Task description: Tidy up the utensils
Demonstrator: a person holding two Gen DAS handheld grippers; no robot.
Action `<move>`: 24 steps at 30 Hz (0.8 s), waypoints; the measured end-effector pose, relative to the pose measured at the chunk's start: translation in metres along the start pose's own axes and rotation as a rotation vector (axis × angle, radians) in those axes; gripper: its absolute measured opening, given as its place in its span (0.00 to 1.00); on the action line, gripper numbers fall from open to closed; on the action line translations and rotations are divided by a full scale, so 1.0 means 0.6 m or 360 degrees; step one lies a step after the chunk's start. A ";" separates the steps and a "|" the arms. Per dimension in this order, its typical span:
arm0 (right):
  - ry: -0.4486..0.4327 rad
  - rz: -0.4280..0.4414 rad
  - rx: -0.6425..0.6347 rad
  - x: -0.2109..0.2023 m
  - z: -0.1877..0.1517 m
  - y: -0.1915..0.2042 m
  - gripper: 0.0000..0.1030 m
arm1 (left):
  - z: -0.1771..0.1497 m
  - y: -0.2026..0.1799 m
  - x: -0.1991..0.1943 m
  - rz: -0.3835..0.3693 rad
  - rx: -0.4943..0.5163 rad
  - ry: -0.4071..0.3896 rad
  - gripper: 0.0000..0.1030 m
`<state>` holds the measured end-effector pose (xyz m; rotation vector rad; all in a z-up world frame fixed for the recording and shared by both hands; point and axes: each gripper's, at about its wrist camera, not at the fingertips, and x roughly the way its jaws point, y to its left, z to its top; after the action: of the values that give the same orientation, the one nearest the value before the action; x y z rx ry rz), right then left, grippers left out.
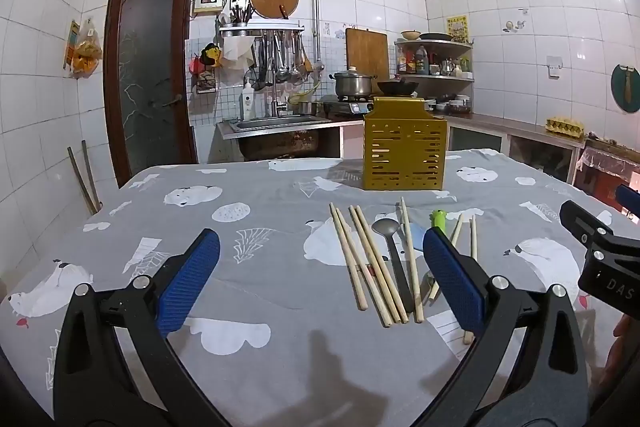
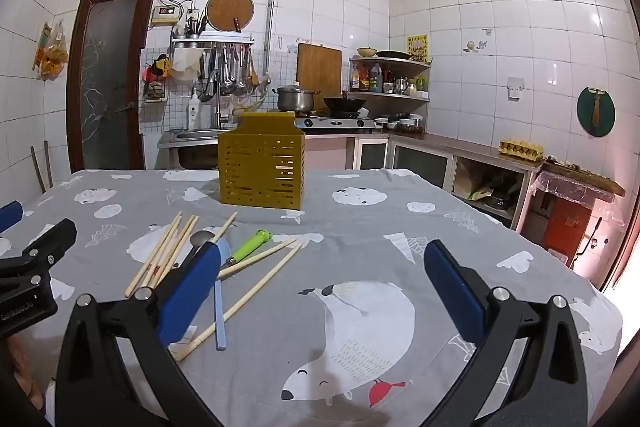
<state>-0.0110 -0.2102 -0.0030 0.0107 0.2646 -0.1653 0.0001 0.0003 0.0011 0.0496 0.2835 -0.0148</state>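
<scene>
Left tool: the left tool [image 1: 320, 275] stood wide, nothing between its blue pads, low in the left wrist frame above the desk.
Right tool: the right tool [image 2: 322, 283] was likewise spread wide and empty, low in the right wrist frame.
Chopsticks: a bundle of wooden chopsticks [image 1: 368, 263] lay flat at centre frame in the left view, long axes running from near edge to far, fanned slightly; more lay to the right, partly behind the left tool's right pad.
Spoon: a grey spoon [image 1: 390, 247] lay among them, bowl toward the far side, handle toward the camera.
Green-handled utensil: a green-handled utensil [image 2: 252, 246] lay slanted, its green end up and to the right; its working end was too small to make out.
Blue utensil: a light blue utensil [image 2: 220, 315] ran near to far, its upper end hidden by the right tool's left pad.
Holder: a yellow slotted holder [image 1: 404, 155] stood upright beyond the utensils, upper centre.
Desk: the desk [image 2: 400, 227] wore a grey cloth with white bears.
</scene>
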 end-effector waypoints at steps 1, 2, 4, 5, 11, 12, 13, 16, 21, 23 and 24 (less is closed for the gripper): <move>-0.0001 0.0000 -0.0001 -0.001 0.000 0.001 0.97 | 0.000 0.000 0.000 -0.0001 -0.0001 0.0000 0.95; -0.0003 0.0000 0.0000 -0.001 -0.001 0.000 0.96 | 0.000 0.001 0.000 -0.0001 -0.0002 0.0000 0.95; -0.0008 -0.0002 0.0001 -0.005 0.006 -0.001 0.96 | 0.001 0.001 0.000 -0.0002 -0.0004 0.0000 0.95; -0.0009 -0.0003 0.0001 -0.007 0.007 -0.001 0.96 | -0.002 0.003 0.005 -0.0002 -0.0005 0.0000 0.95; -0.0011 -0.0004 0.0006 -0.005 0.006 -0.002 0.97 | -0.002 0.002 0.005 -0.0007 -0.0009 -0.0002 0.95; -0.0011 -0.0005 0.0006 -0.004 0.007 -0.002 0.96 | -0.002 0.002 0.006 -0.0006 -0.0009 -0.0001 0.95; -0.0011 -0.0004 0.0006 -0.005 0.006 -0.002 0.96 | -0.001 0.001 0.007 -0.0008 -0.0009 -0.0002 0.95; -0.0010 -0.0004 0.0007 -0.005 0.005 -0.002 0.97 | 0.002 -0.001 -0.005 -0.0014 -0.0014 -0.0007 0.95; -0.0009 -0.0006 0.0010 -0.004 0.003 -0.004 0.96 | 0.003 -0.001 -0.006 -0.0018 -0.0017 -0.0008 0.95; -0.0010 -0.0009 0.0011 -0.003 0.001 -0.001 0.97 | 0.003 -0.001 -0.006 -0.0019 -0.0018 -0.0008 0.95; -0.0009 -0.0010 0.0012 -0.003 0.002 -0.002 0.97 | 0.003 -0.001 -0.006 -0.0019 -0.0019 -0.0008 0.95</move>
<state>-0.0125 -0.2110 -0.0015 0.0168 0.2582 -0.1726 -0.0029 -0.0004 0.0035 0.0362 0.2786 -0.0248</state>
